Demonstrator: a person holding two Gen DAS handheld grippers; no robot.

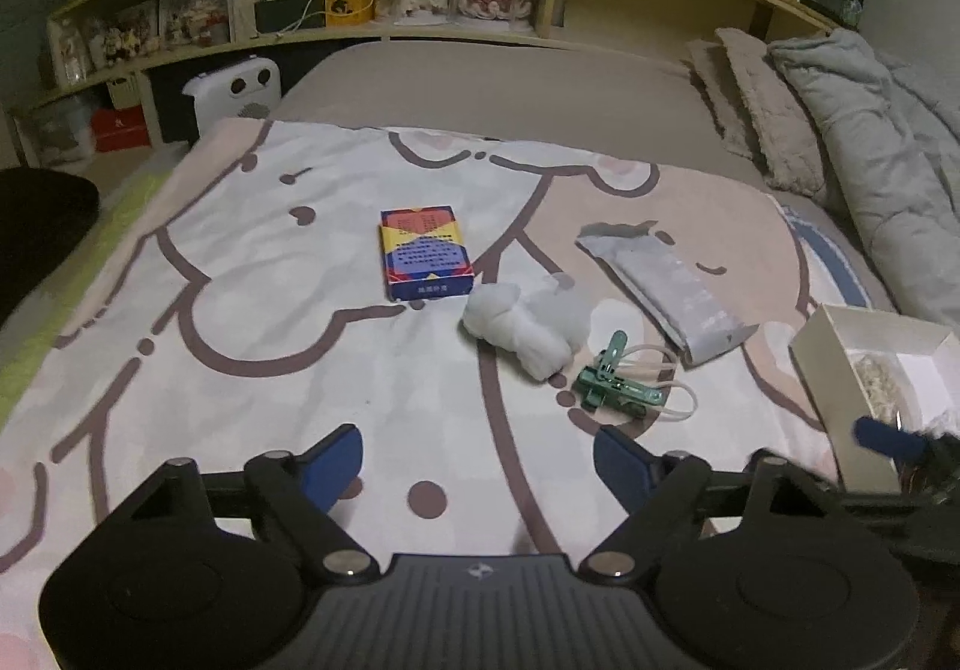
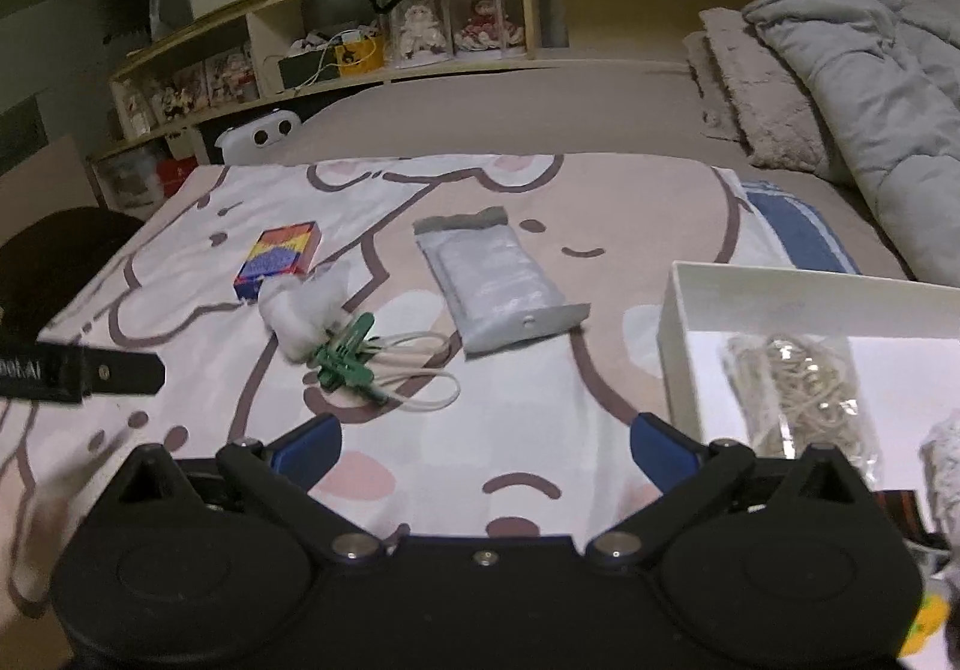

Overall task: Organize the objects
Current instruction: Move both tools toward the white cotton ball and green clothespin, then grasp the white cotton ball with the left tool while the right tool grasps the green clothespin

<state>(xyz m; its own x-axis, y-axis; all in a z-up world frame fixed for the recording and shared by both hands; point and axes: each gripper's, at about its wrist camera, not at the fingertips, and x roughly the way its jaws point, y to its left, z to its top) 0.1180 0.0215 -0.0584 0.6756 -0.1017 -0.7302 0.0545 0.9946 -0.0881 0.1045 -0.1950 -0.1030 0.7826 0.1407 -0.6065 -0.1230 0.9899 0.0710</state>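
A bed spread with a cartoon-print blanket (image 1: 252, 274) holds the small clutter I am here to sort, and both my tongs hover above it with nothing in them: the left gripper (image 1: 477, 466) has its blue pads spread wide apart, and the right gripper (image 2: 486, 448) is spread just as wide. At the right edge sits the white box (image 2: 678, 346), open and already holding a clear bag of rubber bands (image 2: 804, 388); I judge it to be where the loose things belong. Well apart from it lies the grey foil pouch (image 1: 666, 286), then the blue-and-yellow card pack (image 1: 423, 253), the white cotton wad (image 1: 519, 325) just beside that pack, and the green clip (image 1: 606, 376) lying over a few loose elastic loops (image 1: 672, 394). The risk, as I see it, is the clip: it touches the cotton and sits tangled in the loops (a pinch there could drag all three), and the soft blanket may give under my pads. Only the right camera shows the inside of the box and its bag; the left camera catches just the box's near corner, but shows the card pack's printed face squarely.
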